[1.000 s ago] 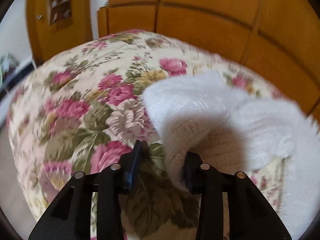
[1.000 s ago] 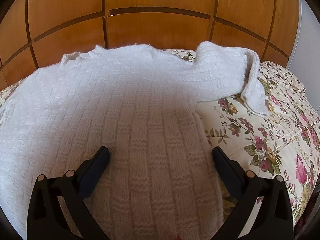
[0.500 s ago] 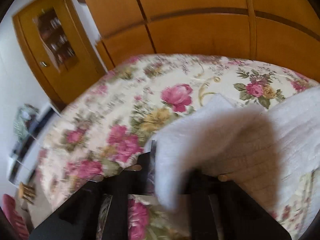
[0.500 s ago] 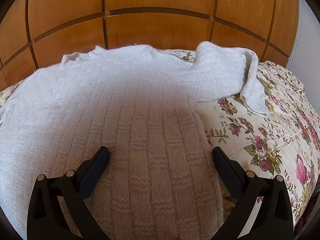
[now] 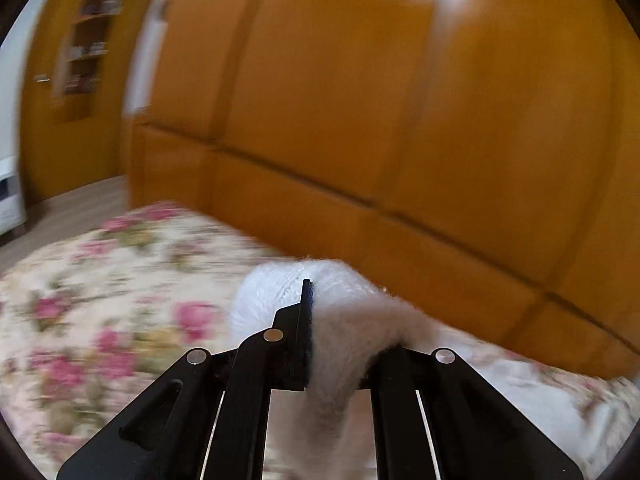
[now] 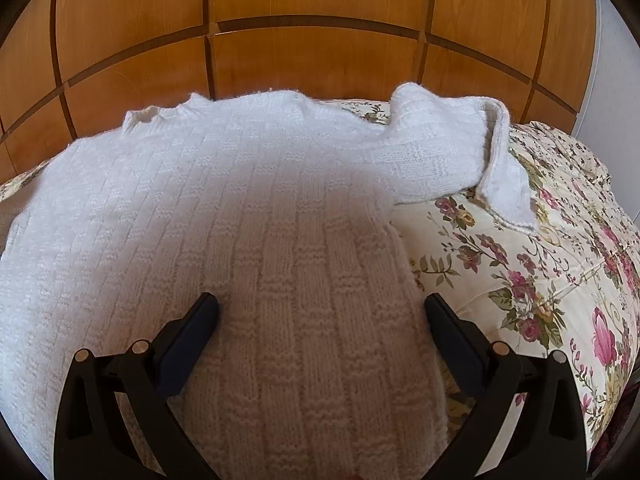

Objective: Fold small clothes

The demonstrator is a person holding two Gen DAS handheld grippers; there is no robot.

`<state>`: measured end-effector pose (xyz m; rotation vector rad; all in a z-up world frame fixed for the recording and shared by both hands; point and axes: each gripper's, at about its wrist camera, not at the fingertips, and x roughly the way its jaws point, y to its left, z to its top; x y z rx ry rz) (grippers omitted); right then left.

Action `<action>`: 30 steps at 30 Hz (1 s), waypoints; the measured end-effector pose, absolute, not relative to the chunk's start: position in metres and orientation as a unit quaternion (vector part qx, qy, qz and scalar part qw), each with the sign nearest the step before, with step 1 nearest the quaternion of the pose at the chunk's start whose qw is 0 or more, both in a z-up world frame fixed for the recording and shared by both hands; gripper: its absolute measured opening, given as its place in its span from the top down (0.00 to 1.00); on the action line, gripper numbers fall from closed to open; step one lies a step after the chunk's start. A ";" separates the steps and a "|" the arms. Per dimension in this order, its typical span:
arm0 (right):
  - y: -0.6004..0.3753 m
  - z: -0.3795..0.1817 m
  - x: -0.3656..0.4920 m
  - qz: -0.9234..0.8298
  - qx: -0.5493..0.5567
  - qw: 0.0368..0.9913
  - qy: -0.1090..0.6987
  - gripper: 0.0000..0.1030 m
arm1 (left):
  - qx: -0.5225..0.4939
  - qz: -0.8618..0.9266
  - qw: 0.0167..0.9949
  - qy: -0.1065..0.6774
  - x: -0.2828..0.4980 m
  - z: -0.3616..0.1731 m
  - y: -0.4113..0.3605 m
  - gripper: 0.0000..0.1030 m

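A white knitted sweater [image 6: 240, 208] lies spread on a floral bedspread [image 6: 540, 280], its right sleeve [image 6: 448, 152] folded over with the cuff hanging down. My right gripper [image 6: 320, 312] is open, its fingers low over the sweater's lower body. In the blurred left wrist view, my left gripper [image 5: 320, 320] is shut on a bunched part of the sweater [image 5: 340, 320] and holds it raised above the bedspread [image 5: 100, 300]. The cloth hides its right finger.
An orange wooden panelled headboard and wall [image 6: 312, 40] run along the far side of the bed. In the left wrist view a wooden cabinet with shelves [image 5: 84, 48] stands at far left, with bare floor [image 5: 72, 208] beside the bed.
My left gripper closed on the sweater's edge and lifted it up off the bed, its view swinging up toward the wall. My right gripper stayed still.
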<state>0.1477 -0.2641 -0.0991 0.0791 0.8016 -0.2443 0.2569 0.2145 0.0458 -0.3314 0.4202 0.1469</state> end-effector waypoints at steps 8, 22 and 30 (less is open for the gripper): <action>-0.266 -0.100 0.148 -0.118 0.043 0.913 0.387 0.02 | -0.118 -0.084 0.957 0.250 0.280 0.015 0.086 0.94; -0.265 -0.100 0.146 -0.122 0.041 0.915 0.383 0.02 | 0.001 -0.097 0.956 0.277 0.219 -0.058 0.045 0.20; -0.261 -0.096 0.145 -0.130 0.030 0.914 0.382 0.02 | -0.140 0.084 0.943 0.291 0.192 -0.074 0.144 0.30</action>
